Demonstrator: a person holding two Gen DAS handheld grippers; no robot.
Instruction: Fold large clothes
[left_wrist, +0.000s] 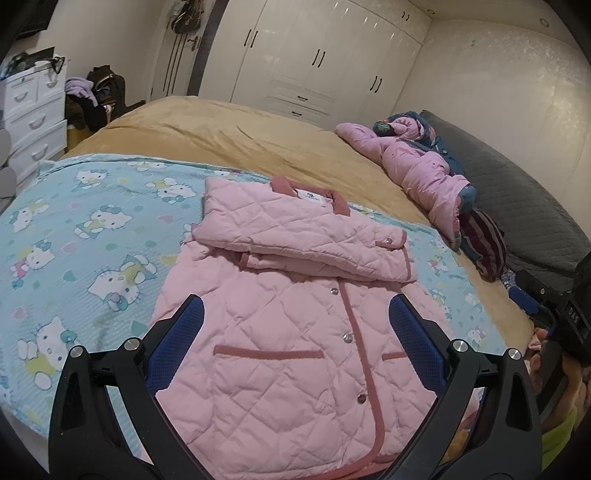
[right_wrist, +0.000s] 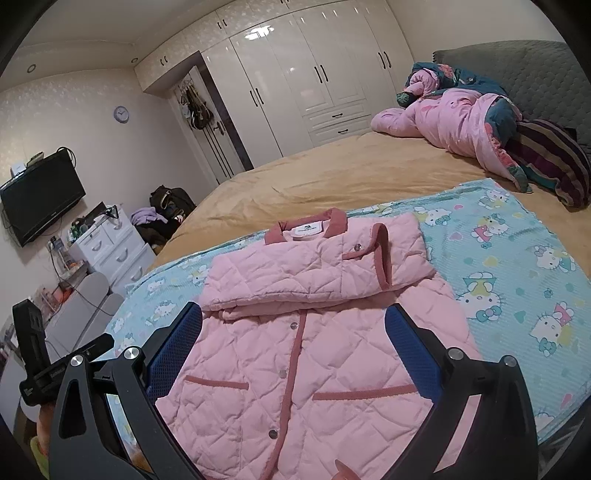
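Note:
A pink quilted jacket (left_wrist: 295, 325) (right_wrist: 295, 350) with dark pink trim and snap buttons lies front-up on a blue cartoon-cat blanket (left_wrist: 74, 240) (right_wrist: 517, 266). Both sleeves are folded across its chest below the collar (left_wrist: 310, 192) (right_wrist: 306, 229). My left gripper (left_wrist: 295, 325) hovers open over the jacket's lower half, blue pads either side of the button placket. My right gripper (right_wrist: 293, 336) is also open above the lower half, nothing between its fingers. The other gripper shows at the right edge (left_wrist: 554, 321) of the left wrist view and at the left edge (right_wrist: 48, 354) of the right wrist view.
The blanket lies on a bed with a tan cover (left_wrist: 229, 133) (right_wrist: 332, 170). A heap of pink and patterned clothes (left_wrist: 424, 162) (right_wrist: 472, 122) lies near the grey headboard (left_wrist: 517, 192). White wardrobes (right_wrist: 314, 85), white drawers (left_wrist: 33, 118) and a wall television (right_wrist: 40, 195) stand around.

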